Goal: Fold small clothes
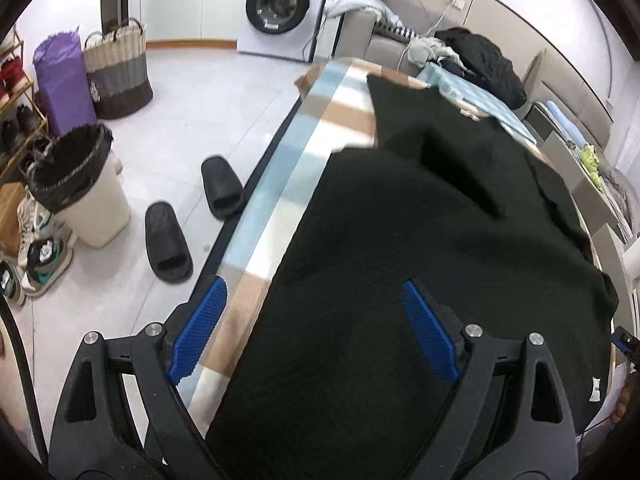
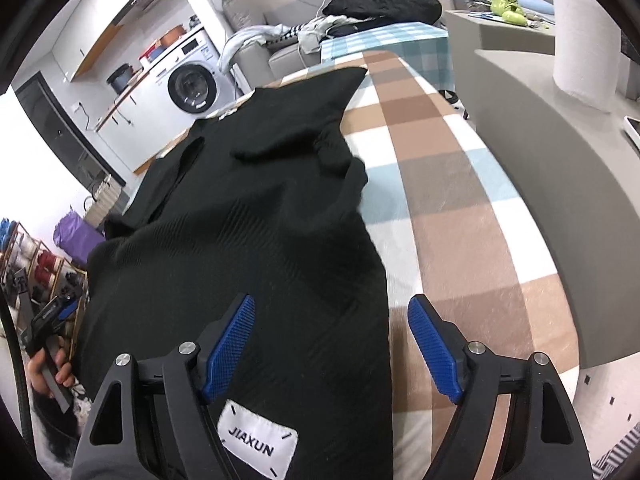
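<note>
Across the bench (image 2: 460,208), on its checked cloth (image 1: 280,184), a black garment (image 2: 256,240) lies spread lengthwise, flat enough to fold. Both grippers hover at its near end, jaws apart and empty: the left gripper (image 1: 316,332) straddles one side edge, the right gripper (image 2: 332,348) the other, likely ready to pinch the corners. A white label (image 2: 256,446) marks the near hem.

checked cloth (image 2: 460,208) bare right of black garment (image 2: 260,240), grey ledge (image 2: 552,184) beyond
</note>
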Available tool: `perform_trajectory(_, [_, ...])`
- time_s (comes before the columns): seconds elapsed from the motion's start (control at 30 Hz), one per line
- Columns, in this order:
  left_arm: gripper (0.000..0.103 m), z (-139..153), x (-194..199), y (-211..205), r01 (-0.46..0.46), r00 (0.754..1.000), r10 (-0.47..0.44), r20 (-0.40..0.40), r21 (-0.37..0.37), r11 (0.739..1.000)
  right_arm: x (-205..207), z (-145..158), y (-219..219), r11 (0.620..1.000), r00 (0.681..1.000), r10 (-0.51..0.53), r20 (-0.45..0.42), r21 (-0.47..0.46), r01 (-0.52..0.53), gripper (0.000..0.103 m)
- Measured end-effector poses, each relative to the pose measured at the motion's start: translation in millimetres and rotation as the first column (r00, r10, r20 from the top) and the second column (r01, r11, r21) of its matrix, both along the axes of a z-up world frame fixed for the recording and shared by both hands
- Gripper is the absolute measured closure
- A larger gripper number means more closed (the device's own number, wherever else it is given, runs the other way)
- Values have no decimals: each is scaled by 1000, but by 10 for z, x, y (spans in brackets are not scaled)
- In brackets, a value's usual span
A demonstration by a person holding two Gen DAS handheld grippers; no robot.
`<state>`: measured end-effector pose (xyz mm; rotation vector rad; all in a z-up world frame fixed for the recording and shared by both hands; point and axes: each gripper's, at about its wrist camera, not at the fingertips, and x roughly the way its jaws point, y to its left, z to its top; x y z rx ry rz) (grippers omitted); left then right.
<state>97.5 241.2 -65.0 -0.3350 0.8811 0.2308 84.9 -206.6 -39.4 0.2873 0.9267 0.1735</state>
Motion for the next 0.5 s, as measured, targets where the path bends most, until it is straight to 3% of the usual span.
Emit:
perform_trajectory(0.17, [15,-143,153,-63,20,999,-19,-32,19,1000,-50,-47,35,1000,1000,16,-10,-12,-16,23])
perform_trajectory(0.33, [15,-206,419,-179,40,997,-37,-60,38,998,-46,-87,98,998,1000,23,-6,-63,-24,30])
perform_trajectory(0.43, [15,-208,506,-233,48,996,-45,-73,48,998,3,-118,149,996,999,32,-4,-79,-33,42])
perform_trajectory(0.5, [16,-200,539,-241,53,996,-50,-77,39,998,44,-112,181,994,999,44,7,-102,-43,73])
